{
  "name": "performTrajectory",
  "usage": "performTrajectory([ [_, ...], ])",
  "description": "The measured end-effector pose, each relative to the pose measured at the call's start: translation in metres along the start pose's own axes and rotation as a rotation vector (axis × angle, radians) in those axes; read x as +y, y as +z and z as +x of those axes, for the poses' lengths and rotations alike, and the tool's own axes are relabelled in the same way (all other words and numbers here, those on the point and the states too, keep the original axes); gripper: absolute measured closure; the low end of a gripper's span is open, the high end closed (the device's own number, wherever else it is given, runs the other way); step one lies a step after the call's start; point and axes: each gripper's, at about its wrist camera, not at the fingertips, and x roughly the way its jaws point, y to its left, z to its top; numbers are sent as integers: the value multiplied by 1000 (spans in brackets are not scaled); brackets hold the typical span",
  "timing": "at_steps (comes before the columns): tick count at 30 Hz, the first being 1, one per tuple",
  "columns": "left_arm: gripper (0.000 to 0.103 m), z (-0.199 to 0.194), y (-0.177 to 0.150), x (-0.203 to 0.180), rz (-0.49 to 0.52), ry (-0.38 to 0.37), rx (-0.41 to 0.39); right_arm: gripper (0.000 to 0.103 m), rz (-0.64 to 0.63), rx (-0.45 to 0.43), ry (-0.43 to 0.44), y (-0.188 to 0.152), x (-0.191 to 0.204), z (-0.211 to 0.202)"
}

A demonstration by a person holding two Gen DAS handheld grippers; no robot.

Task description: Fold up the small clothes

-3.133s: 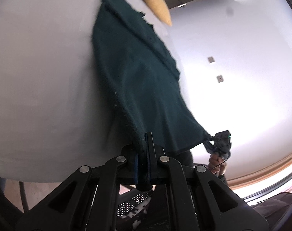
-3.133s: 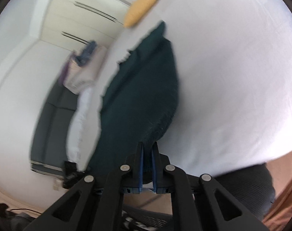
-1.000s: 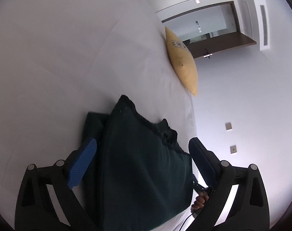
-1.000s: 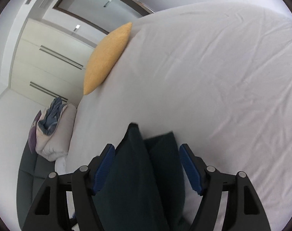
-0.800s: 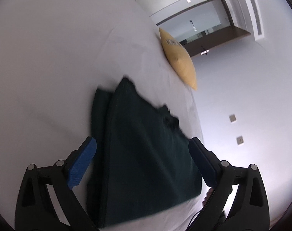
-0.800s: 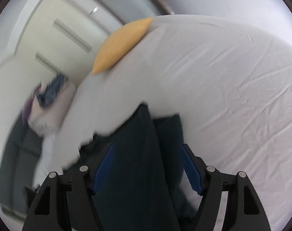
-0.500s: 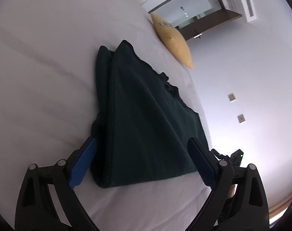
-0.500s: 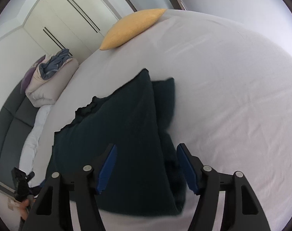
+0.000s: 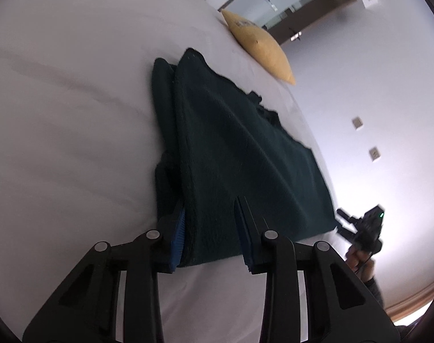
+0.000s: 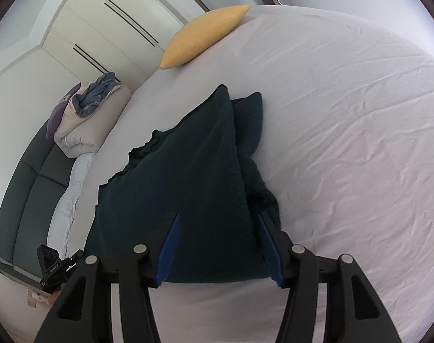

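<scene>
The dark green garment [image 9: 239, 157] lies folded on the white bed [image 9: 59, 114], below the yellow pillow [image 9: 259, 45]. It looks soft, light, floppy; best pinched at near-edge corners. Left claw [image 9: 209, 231] and right claw [image 10: 219, 245] gape, straddling that edge.

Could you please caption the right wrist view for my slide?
Open right gripper straddling the near edge of a folded dark green garment on a white bed.
</scene>
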Motion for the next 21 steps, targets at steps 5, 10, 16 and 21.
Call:
performTrajectory([
  [5,98,12,6,4,-8,22,2,49,7,-9,-1,0,-1,0],
  [10,99,7,0,5,15,28,4,52,43,-36,-2,3,-11,-6],
  [16,99,6,0,3,21,40,8,53,-7,-3,-23,5,-4,5],
  [21,99,3,-1,3,29,38,12,90,-36,38,-72,4,0,19],
])
